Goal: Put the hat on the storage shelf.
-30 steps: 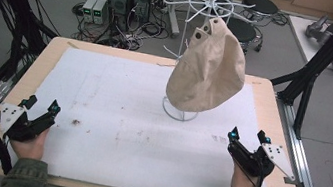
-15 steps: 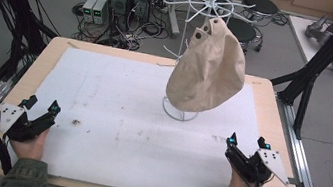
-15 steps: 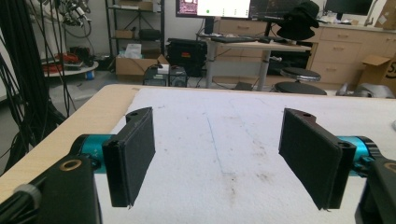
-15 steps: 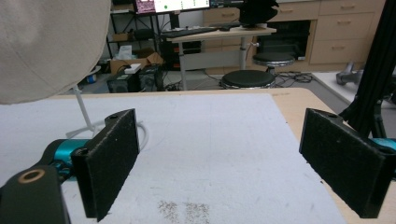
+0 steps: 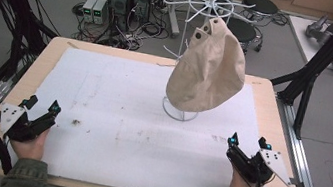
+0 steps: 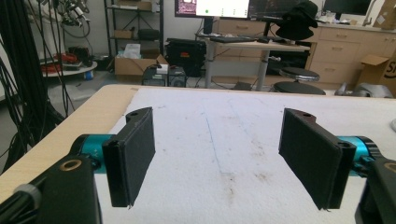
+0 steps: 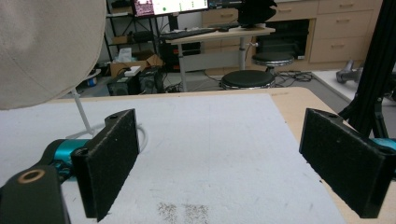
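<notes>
A beige cloth hat (image 5: pixel 208 70) hangs on a white wire rack (image 5: pixel 204 3) whose ring base (image 5: pixel 179 112) stands on the white mat at the back centre. My left gripper (image 5: pixel 42 104) rests at the mat's front left corner, held by a hand, jaws wide apart and empty. My right gripper (image 5: pixel 248 139) rests at the front right, also open with nothing between its pads. In the left gripper view the pads (image 6: pixel 135 154) frame bare mat. The right gripper view has the hat (image 7: pixel 46 46) at upper left, well beyond the left pad (image 7: pixel 109 161).
The white mat (image 5: pixel 115 116) covers most of the wooden table (image 5: pixel 274 105); small dark stains (image 5: pixel 75 121) mark it. Black frame posts (image 5: pixel 310 70) stand at both sides. Computers and cables (image 5: pixel 128 1) lie on the floor behind, with stools (image 5: pixel 262 5) farther right.
</notes>
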The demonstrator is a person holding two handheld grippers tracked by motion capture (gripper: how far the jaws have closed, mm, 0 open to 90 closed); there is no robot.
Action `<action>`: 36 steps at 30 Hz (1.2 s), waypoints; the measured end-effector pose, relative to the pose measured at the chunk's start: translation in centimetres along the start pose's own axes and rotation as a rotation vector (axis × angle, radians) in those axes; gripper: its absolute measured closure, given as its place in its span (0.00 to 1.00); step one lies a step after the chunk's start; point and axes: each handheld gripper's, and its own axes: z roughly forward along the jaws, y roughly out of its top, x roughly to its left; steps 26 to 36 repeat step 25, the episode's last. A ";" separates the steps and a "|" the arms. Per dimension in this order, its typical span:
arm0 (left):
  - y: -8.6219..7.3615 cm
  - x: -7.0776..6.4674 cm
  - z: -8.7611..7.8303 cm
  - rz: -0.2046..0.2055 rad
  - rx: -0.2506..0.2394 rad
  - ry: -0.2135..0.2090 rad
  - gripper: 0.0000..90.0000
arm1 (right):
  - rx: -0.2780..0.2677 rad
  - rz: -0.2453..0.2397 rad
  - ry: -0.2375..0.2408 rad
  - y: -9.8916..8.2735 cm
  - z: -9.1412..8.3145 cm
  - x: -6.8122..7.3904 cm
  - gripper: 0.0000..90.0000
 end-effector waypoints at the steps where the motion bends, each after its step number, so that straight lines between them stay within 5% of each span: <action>1: 0.0 0.0 0.0 0.000 0.001 -0.002 0.30 | -0.005 0.005 0.000 0.0 0.0 0.0 0.12; 36: -0.1 0.0 0.1 -0.002 0.003 -0.002 0.30 | 0.017 0.011 0.007 -0.1 0.1 0.0 0.12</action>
